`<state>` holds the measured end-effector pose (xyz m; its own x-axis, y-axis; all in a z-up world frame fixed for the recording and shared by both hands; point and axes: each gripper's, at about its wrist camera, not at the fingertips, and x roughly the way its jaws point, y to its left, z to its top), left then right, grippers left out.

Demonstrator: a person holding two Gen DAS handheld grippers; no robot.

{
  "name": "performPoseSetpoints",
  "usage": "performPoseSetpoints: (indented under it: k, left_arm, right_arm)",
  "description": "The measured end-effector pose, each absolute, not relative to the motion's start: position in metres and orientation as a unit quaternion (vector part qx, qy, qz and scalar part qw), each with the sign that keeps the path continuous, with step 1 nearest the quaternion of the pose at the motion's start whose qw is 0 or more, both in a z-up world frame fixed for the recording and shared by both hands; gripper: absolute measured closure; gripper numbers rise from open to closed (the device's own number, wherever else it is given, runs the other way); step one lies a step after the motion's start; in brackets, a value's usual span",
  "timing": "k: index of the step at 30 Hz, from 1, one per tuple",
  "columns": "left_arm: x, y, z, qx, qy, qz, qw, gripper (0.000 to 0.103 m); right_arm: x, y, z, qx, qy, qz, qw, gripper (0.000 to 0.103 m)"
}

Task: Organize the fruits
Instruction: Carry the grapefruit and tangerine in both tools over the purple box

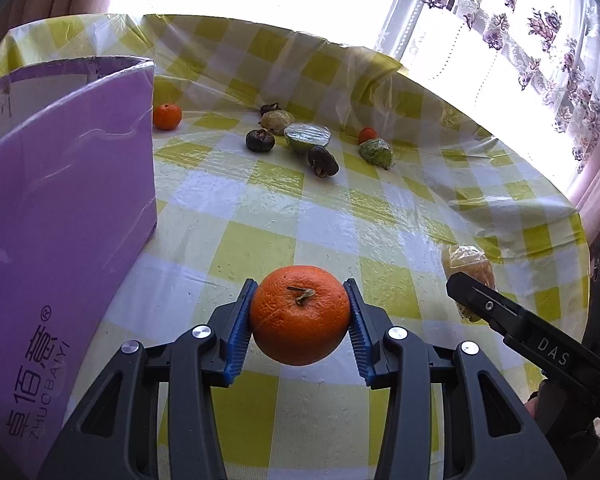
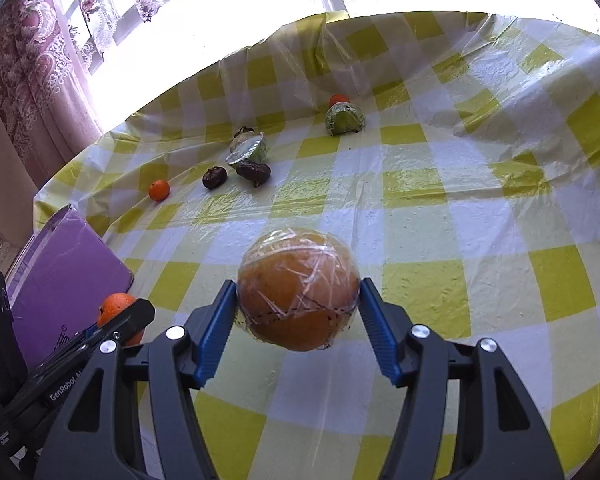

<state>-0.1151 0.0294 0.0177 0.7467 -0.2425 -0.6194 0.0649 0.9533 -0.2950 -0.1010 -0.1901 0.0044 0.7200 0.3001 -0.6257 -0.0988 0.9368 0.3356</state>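
Holding two fruits above the bench, one in each hand-held gripper.

Nearest: the left hand-held gripper is clamping its blue pads on a bare orange, stem facing the camera, lifted over the yellow-checked cloth. The right hand-held gripper is pinching a plastic-wrapped orange between both pads. Beside the left gripper a purple box is standing upright on the bench. Farther back, loose on the cloth: a small tangerine near the box, three dark shrivelled fruits, a wrapped pale fruit, a wrapped cut green half, a wrapped green piece and another small tangerine just behind it. Beyond, curtains are hanging at a bright window.
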Motion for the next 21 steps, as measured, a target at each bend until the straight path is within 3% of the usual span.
performPoseSetpoints:
  k: [15,21]
  left_arm:
    - [-0.167,0.01,0.029,-0.076,0.308,-0.094,0.944,0.062]
    - [-0.211,0.014,0.07,-0.042,0.23,-0.07,0.97,0.062]
  right_arm:
    - [-0.145,-0.172,0.004,0.112,0.364,0.14,0.914,0.041]
    - [-0.162,-0.162,0.025,0.102,0.333,0.146,0.926,0.041]
